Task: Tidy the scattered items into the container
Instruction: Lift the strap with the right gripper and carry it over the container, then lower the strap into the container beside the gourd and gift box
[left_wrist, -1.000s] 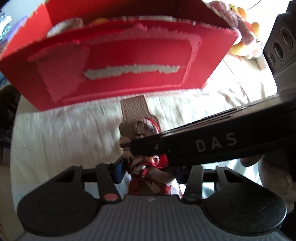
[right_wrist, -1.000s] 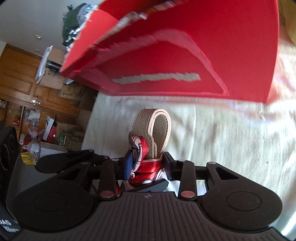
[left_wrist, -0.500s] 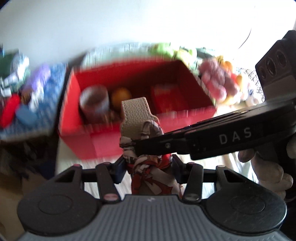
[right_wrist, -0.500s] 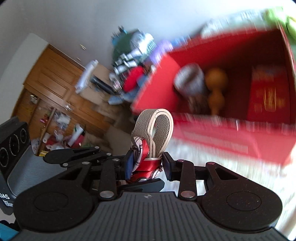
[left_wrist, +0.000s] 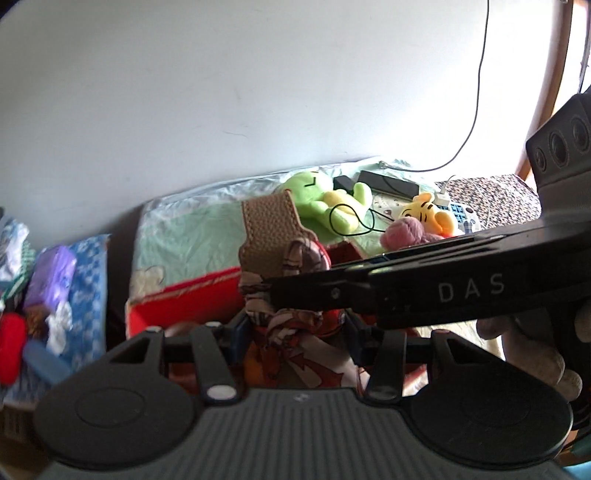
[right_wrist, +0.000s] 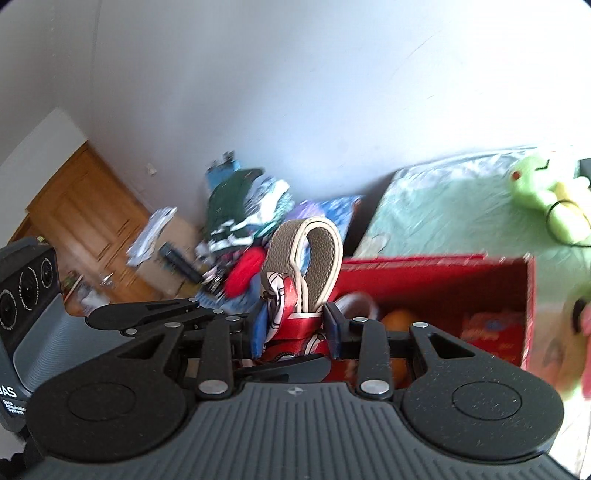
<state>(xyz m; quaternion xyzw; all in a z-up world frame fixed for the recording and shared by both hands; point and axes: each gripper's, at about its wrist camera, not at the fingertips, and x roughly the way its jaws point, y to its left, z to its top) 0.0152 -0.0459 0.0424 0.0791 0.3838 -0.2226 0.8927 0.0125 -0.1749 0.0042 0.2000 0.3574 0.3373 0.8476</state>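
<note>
Holding an orange ball (right_wrist: 397, 320) and red packet (right_wrist: 493, 330), the open red cardboard box (right_wrist: 436, 275) sits below both grippers (right_wrist: 293, 325) (left_wrist: 293, 325), each clamped on the beige leather strap with red patterned scarf (right_wrist: 306, 258).

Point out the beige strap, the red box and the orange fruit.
Strap (right_wrist: 320, 258): right wrist view, right side of its loop.
Red box (right_wrist: 424, 286): right wrist view, inner back wall.
Orange fruit (right_wrist: 397, 319): right wrist view, its top.

Green plush toy (left_wrist: 325, 195) lies on the bed (left_wrist: 192, 229).
</note>
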